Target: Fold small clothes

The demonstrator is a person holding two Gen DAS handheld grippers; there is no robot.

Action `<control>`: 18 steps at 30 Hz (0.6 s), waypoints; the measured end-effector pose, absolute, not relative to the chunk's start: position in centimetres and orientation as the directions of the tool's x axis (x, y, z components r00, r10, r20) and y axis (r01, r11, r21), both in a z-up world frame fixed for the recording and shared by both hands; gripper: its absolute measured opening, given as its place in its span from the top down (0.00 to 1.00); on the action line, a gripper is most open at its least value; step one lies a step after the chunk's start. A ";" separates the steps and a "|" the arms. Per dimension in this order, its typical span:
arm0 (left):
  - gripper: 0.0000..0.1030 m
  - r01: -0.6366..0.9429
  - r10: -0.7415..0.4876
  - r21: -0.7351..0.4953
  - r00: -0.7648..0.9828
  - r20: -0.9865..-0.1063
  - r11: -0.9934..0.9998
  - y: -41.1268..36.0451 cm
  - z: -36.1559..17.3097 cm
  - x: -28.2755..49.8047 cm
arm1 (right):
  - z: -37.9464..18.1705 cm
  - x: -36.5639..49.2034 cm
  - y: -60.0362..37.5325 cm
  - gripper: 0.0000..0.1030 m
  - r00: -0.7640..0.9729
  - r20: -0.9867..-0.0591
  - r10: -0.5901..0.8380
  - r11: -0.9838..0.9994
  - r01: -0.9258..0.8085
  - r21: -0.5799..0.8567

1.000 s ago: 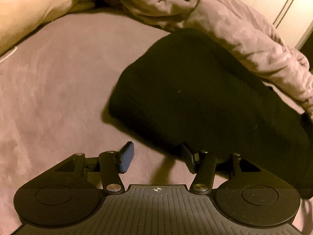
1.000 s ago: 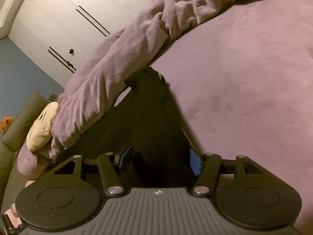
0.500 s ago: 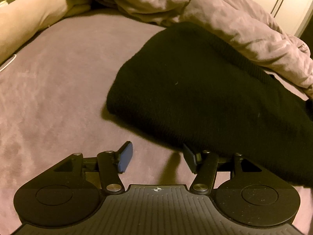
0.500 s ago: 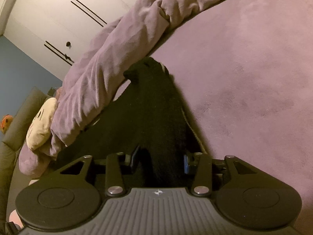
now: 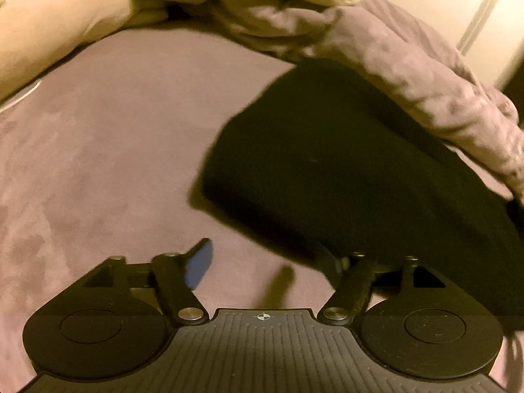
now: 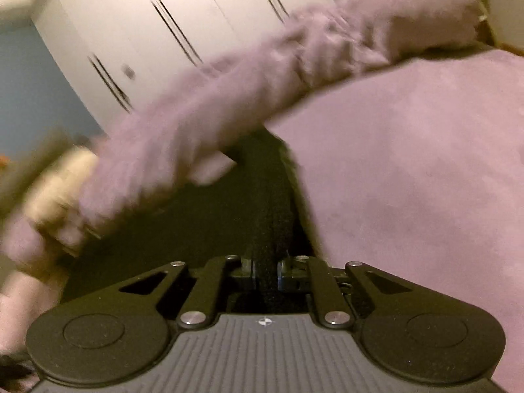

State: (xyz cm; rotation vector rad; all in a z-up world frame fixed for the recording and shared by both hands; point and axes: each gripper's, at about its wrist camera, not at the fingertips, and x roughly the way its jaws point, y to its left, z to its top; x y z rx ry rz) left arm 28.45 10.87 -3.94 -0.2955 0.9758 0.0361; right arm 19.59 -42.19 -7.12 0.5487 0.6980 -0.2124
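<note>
Knitwear, a black knitted garment [image 5: 344, 163], lies on the purple bed [image 5: 108, 150]; soft, limp and light, likely best held at edges. Right gripper [image 6: 265, 270] jaws pinch a fold; left gripper [image 5: 265, 258] jaws gape at its near hem. Bunched duvet [image 5: 409, 65] crowds beyond.

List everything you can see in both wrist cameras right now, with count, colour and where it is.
black garment: one, black, lying on the bed surface beside the blanket
bed surface: one, mauve, under everything
rumpled blanket: one, mauve, bunched along the garment's far side
pillow: one, pale pink, far left in the left view
wardrobe: one, white, behind the bed
left gripper: one, black, jaws open at the garment's near edge
right gripper: one, black, jaws pinching the garment
</note>
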 end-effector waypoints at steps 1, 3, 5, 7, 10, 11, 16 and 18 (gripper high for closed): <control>0.24 -0.174 -0.125 -0.266 0.565 -0.816 0.948 11.4 -4.1 28.4 | -7.3 19.3 -42.3 0.73 0.749 -0.662 -0.031 0.826 0.392 0.406; 0.20 -0.181 -0.187 -0.342 0.566 -0.803 0.922 12.4 -4.4 28.4 | -6.3 18.6 -42.2 0.62 0.768 -0.634 -0.089 0.812 0.425 0.401; 0.18 -0.193 -0.235 -0.411 0.580 -0.780 0.891 13.1 -4.7 28.5 | -4.9 18.0 -41.3 0.62 0.788 -0.596 -0.155 0.825 0.436 0.361; 0.18 -0.212 -0.270 -0.471 0.594 -0.758 0.856 13.7 -5.2 28.9 | -3.5 17.3 -39.9 0.62 0.816 -0.543 -0.198 0.839 0.428 0.336; 0.19 -0.265 -0.306 -0.549 0.606 -0.734 0.793 14.0 -6.2 30.0 | -2.5 17.3 -37.2 0.62 0.862 -0.488 -0.139 0.867 0.344 0.361; 0.20 -0.276 -0.320 -0.574 0.612 -0.724 0.771 14.0 -6.5 30.4 | -2.5 17.6 -36.0 0.62 0.876 -0.474 -0.095 0.881 0.295 0.370; 0.33 -0.354 -0.351 -0.655 0.626 -0.696 0.667 15.0 -8.2 32.3 | -3.9 20.1 -30.0 0.73 0.886 -0.461 0.054 0.916 0.139 0.375; 0.37 -0.360 -0.364 -0.679 0.636 -0.680 0.640 15.4 -8.6 32.7 | -4.8 21.9 -27.7 0.83 0.872 -0.486 0.062 0.934 0.121 0.337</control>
